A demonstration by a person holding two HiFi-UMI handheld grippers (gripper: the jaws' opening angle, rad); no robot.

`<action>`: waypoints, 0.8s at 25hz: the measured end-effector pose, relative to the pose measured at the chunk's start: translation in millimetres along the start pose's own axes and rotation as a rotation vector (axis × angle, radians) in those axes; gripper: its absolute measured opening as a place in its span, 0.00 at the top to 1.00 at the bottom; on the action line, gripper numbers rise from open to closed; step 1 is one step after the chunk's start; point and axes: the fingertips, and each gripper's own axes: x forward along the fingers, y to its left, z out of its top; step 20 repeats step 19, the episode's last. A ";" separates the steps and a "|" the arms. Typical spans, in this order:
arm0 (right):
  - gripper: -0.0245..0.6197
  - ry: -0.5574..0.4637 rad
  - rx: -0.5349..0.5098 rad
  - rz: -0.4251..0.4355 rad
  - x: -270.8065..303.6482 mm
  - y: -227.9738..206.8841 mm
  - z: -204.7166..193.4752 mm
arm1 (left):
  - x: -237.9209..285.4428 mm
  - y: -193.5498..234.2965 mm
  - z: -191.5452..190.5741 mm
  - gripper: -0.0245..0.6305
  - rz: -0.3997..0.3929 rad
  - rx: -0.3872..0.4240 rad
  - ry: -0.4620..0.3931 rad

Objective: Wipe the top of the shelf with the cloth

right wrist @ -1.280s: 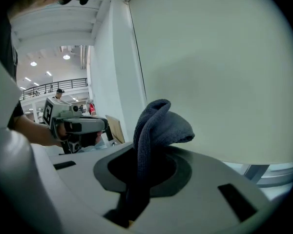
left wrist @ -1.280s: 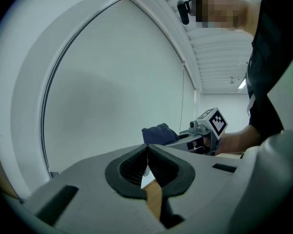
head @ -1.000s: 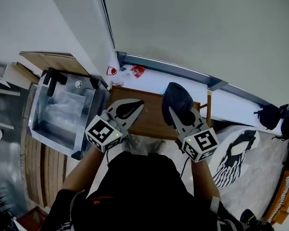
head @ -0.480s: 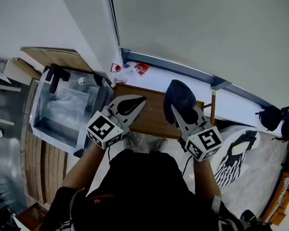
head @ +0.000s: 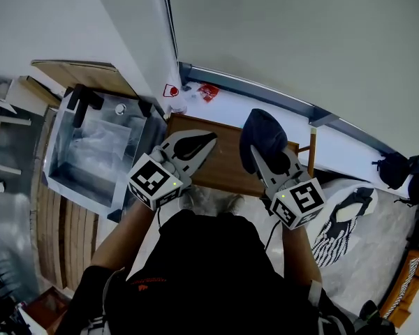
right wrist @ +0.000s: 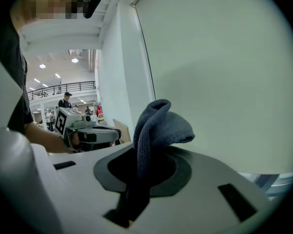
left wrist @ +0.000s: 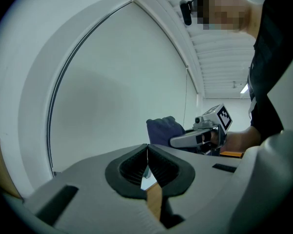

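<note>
Right hand-held gripper point(head: 269, 160) grips cloth point(head: 261, 134) — left hand-held gripper point(head: 209, 139) closed.

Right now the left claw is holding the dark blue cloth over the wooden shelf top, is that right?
No. The right claw holds the dark blue cloth over the wooden shelf top, as the right gripper view shows; the left claw is shut on nothing.

Shelf point(head: 227, 162), left tongs point(head: 208, 138) and right tongs point(head: 267, 159) sit slightly higher in view.
</note>
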 end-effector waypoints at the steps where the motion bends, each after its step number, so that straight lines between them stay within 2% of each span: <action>1: 0.87 0.000 0.001 0.000 -0.1 -0.4 -0.2 | 0.3 -0.3 -0.1 0.93 0.000 0.000 0.000; 20: 0.87 0.005 0.021 0.011 0.0 -3.8 -8.4 | 2.7 -6.9 -0.8 0.93 0.013 -0.006 0.008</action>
